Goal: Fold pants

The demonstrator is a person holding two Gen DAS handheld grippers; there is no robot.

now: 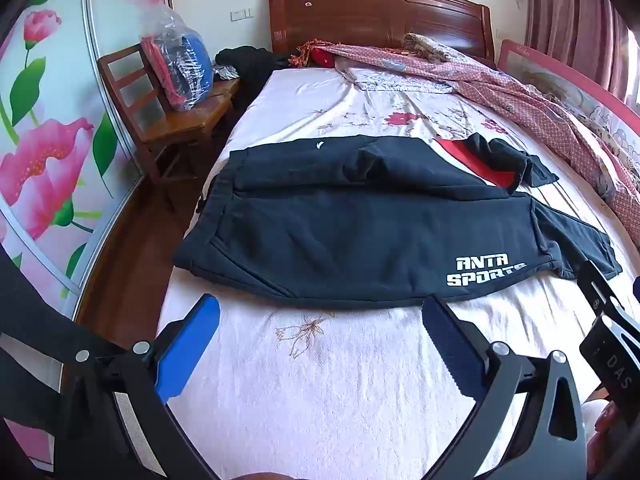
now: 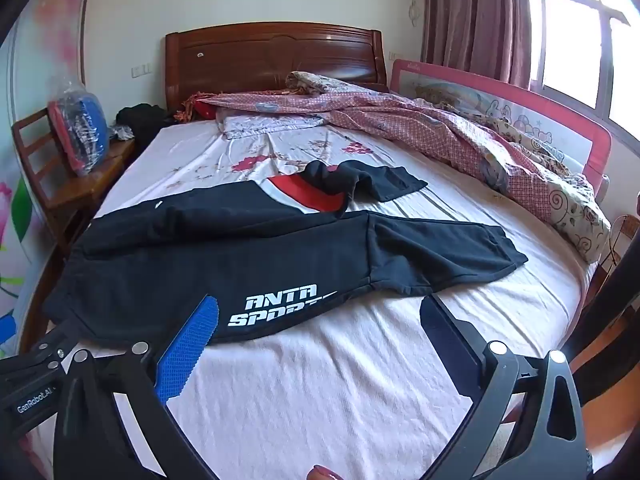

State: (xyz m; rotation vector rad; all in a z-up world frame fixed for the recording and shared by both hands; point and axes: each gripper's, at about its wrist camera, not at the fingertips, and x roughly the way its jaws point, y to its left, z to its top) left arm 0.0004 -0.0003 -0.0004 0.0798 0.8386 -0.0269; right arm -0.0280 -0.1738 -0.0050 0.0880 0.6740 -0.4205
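Black sports pants (image 1: 340, 236) (image 2: 224, 256) with white lettering lie spread across the bed, waistband to the left, legs to the right. The near leg's end is folded back on itself; the far leg shows a red and white panel (image 1: 472, 160) (image 2: 308, 194). My left gripper (image 1: 320, 312) hovers open over the sheet just in front of the pants' near edge, nothing between its fingers. My right gripper (image 2: 316, 312) is also open and holds nothing, its blue finger (image 2: 192, 344) over the lettered edge. The right gripper's body (image 1: 608, 328) shows at the right of the left wrist view.
The bed's sheet (image 1: 320, 380) (image 2: 340, 392) is pale with flower prints. A pink quilt (image 1: 520, 96) (image 2: 420, 128) is heaped along the far right side by a rail. A wooden chair (image 1: 168, 120) with a plastic-wrapped bundle stands left of the bed beside a flowered wardrobe.
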